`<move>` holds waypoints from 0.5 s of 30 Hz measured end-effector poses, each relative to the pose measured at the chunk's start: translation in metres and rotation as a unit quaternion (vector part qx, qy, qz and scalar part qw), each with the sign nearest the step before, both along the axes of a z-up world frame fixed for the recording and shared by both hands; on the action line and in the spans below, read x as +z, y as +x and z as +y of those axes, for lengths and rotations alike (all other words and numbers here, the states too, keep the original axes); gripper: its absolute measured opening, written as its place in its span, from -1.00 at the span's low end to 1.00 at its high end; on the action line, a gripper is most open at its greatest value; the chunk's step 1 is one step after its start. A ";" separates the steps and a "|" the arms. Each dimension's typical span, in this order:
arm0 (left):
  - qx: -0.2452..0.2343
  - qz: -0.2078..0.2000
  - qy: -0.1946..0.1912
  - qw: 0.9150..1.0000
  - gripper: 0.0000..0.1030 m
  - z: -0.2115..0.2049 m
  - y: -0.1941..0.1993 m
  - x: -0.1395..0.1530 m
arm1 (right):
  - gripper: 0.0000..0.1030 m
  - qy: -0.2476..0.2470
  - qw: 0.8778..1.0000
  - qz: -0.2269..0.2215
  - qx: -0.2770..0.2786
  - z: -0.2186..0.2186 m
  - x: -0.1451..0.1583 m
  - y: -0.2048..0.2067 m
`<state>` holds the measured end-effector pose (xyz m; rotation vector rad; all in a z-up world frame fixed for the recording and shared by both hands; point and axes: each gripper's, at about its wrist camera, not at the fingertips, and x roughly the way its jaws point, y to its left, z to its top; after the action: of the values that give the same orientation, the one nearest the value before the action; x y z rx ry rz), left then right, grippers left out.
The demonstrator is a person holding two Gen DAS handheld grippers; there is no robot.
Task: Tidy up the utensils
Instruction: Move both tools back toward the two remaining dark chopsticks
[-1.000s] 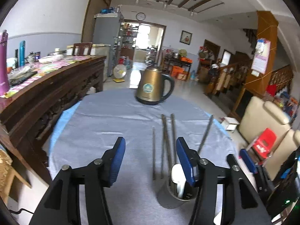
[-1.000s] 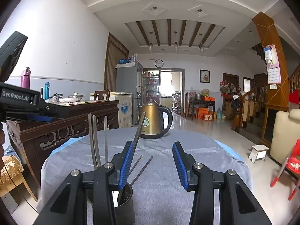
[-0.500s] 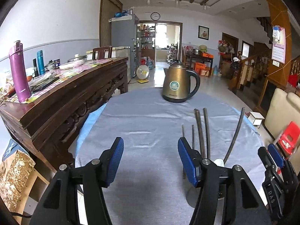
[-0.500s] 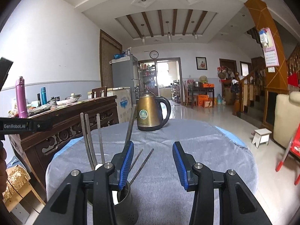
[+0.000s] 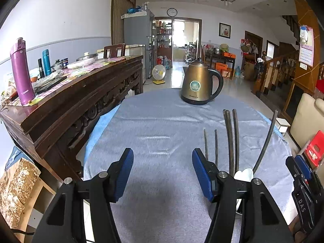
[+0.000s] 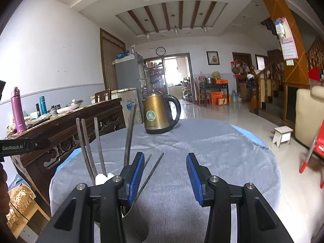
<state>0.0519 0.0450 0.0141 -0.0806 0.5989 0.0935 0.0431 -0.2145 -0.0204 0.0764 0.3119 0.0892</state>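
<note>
The left gripper [image 5: 162,173] hangs over the grey tablecloth [image 5: 162,125] with its blue-padded jaws apart and nothing between them. The right gripper [image 6: 165,175] is likewise parted over bare cloth, gripping nothing.

The utensil holder [image 6: 135,222], a dark metal cup, stands at the near edge of the table. In the left wrist view it sits just right of the left gripper's right finger, mostly hidden behind it; in the right wrist view it is just left of and behind the right gripper's left finger. So it stands between the 2 tools, outside both pairs of jaws.

Dark chopsticks [image 5: 230,137] stand upright in the holder, fanning outward, 1 [image 5: 265,141] leaning right. White spoon bowls [image 5: 244,175] show at their base.

Far across the table, a bronze electric kettle [image 5: 197,84] with a black handle stands upright. A carved wooden sideboard [image 5: 77,93] runs along the left, bearing a purple flask [image 5: 21,73].
</note>
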 end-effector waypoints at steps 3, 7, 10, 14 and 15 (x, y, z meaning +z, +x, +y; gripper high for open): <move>0.004 0.006 0.000 1.000 0.19 0.002 0.003 -0.002 | -0.10 0.007 1.000 0.009 -0.003 -0.003 -0.002 0.004; 0.011 0.017 -0.001 1.000 0.28 0.005 0.007 -0.008 | -0.10 0.012 1.000 0.023 -0.008 -0.006 -0.006 0.008; 0.015 0.031 -0.006 0.999 0.28 0.008 0.012 -0.014 | -0.10 0.027 0.999 0.039 -0.015 -0.013 -0.010 0.013; 0.021 0.046 -0.009 0.999 0.28 0.013 0.019 -0.024 | -0.10 0.044 0.997 0.061 -0.025 -0.021 -0.016 0.022; 0.021 0.049 -0.009 0.999 0.28 0.014 0.021 -0.027 | -0.10 0.048 0.996 0.068 -0.028 -0.023 -0.019 0.024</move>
<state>0.0728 0.0588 -0.0126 -0.1063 0.6958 0.1341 0.0675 -0.2374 -0.0394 0.1876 0.4422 0.0439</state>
